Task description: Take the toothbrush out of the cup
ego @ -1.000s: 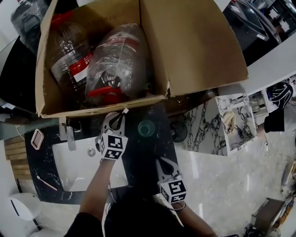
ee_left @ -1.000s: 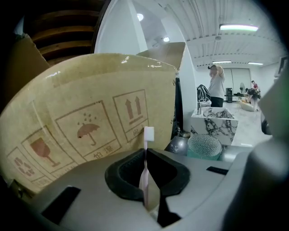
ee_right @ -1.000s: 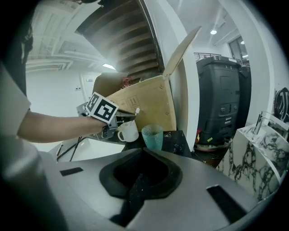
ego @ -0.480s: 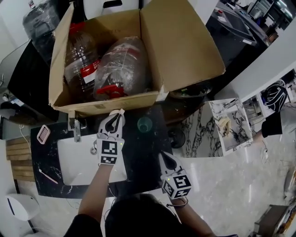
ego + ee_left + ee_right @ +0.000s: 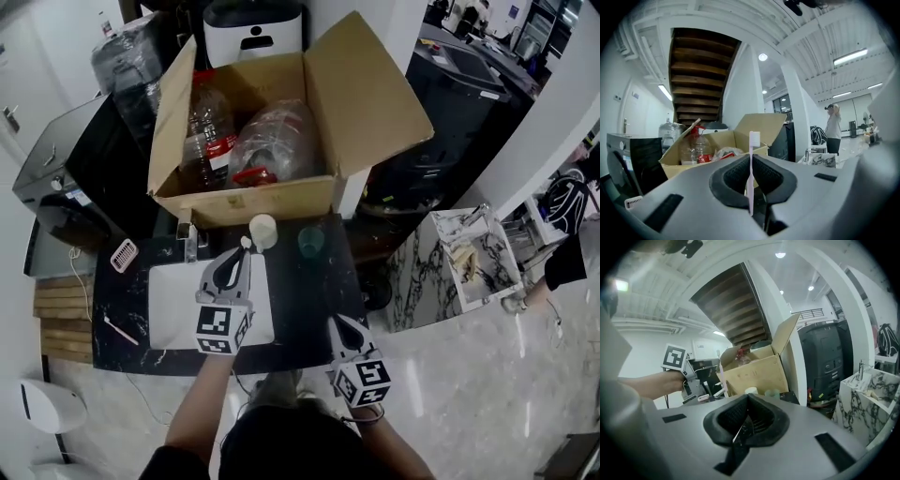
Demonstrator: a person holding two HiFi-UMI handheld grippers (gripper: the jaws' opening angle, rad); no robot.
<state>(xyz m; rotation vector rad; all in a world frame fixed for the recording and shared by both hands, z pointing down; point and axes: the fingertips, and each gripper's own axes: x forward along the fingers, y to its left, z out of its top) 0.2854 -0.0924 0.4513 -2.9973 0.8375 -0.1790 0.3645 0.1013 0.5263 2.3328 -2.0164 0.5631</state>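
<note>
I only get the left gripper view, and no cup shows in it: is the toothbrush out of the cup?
Observer: Yes. The right gripper view shows the toothbrush held well left of the white cup, not touching it.
Operator: Is the right gripper carrying anything?
Observer: No. The right gripper has its fingers together with nothing between them.
Operator: Anything else close to that cup?
Observer: In the head view a green cup stands just to its right.
</note>
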